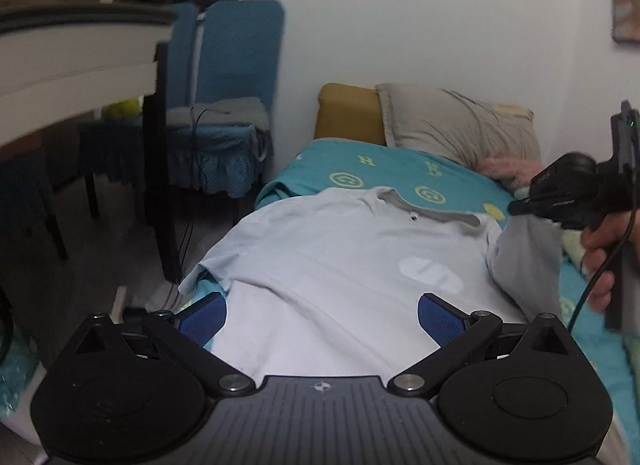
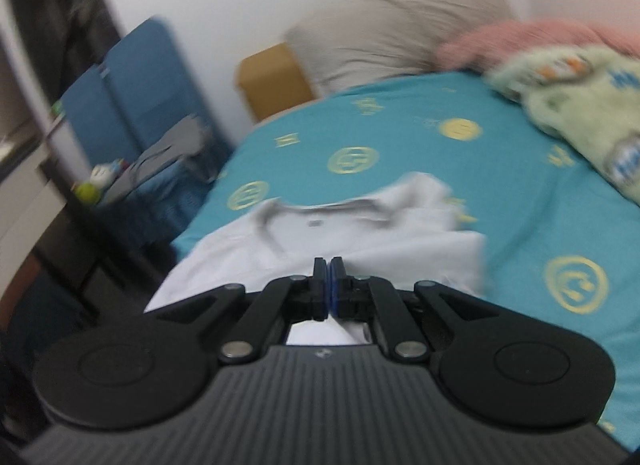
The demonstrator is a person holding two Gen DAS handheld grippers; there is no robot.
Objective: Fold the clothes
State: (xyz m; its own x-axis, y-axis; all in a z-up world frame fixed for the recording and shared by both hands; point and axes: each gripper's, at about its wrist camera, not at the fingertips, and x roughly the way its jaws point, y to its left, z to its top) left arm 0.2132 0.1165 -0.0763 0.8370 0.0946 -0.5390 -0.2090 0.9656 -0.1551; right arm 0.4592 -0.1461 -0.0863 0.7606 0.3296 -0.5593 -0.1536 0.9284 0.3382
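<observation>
While the pale blue polo shirt point(image 1: 340, 257) lies spread front-up across the teal bedsheet point(image 1: 400, 169), its grey collar point(image 1: 432, 213) points toward the head of the bed and a white oval patch point(image 1: 430, 273) shows on the chest. The left gripper point(image 1: 322, 317) hovers low over the shirt's lower half with its blue-padded fingers point(image 1: 434, 319) spread wide, one near each side of the body, clamping nothing. One short sleeve point(image 1: 204, 273) drapes off the bed's edge toward the floor. On the opposite side, the other sleeve point(image 1: 524, 261) is lifted and turned in over the shirt, hanging below the right gripper point(image 1: 528, 205), which a hand point(image 1: 600, 253) holds above the sheet. In the right wrist view, which is smeared by blur, that gripper point(image 2: 329, 285) has its blue pads pressed tightly together on pale shirt fabric point(image 2: 320, 331) bunched beneath them. A grey pillow point(image 1: 460, 125) leans against a mustard headboard point(image 1: 348, 113), with a pink fuzzy blanket point(image 2: 532, 41) and a pale green patterned one point(image 2: 580, 105) heaped beside it. Teal-covered chairs point(image 1: 236, 65) stand near the bed, grey cloth laid on one seat.
</observation>
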